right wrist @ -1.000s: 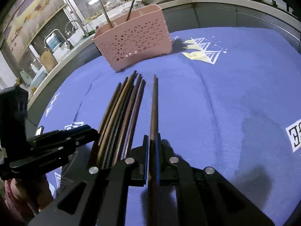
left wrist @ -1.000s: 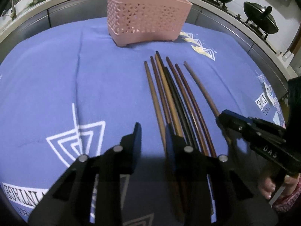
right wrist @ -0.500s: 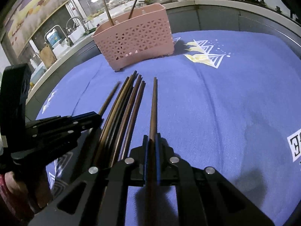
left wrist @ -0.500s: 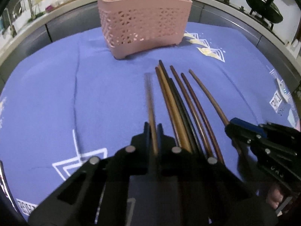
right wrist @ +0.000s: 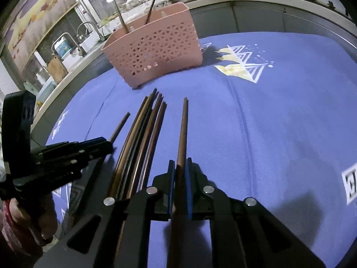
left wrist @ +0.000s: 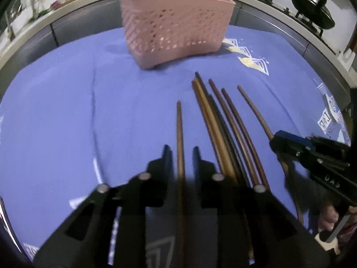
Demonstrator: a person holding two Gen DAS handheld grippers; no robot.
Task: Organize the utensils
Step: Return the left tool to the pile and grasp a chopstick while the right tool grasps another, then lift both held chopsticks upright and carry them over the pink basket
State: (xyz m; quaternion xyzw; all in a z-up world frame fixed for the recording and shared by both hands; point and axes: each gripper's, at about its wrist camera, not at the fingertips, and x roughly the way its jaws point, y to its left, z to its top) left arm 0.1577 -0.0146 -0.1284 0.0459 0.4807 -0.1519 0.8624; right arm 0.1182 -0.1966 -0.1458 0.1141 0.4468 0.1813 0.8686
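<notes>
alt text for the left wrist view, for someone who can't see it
The left tongs are opening around a single brown chopstick that lies on a blue cloth. To its right lies a row of more chopsticks, and the right tongs sit on the outermost one. A pink perforated basket stands beyond.

Brown chopsticks (left wrist: 223,134) lie side by side before pink basket (left wrist: 176,20).

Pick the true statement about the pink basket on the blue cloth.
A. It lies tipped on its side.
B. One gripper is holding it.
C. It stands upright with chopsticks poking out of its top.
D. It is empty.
C: the pink basket stands upright on the blue cloth, two chopsticks rise from its top, and no gripper touches it.
</notes>
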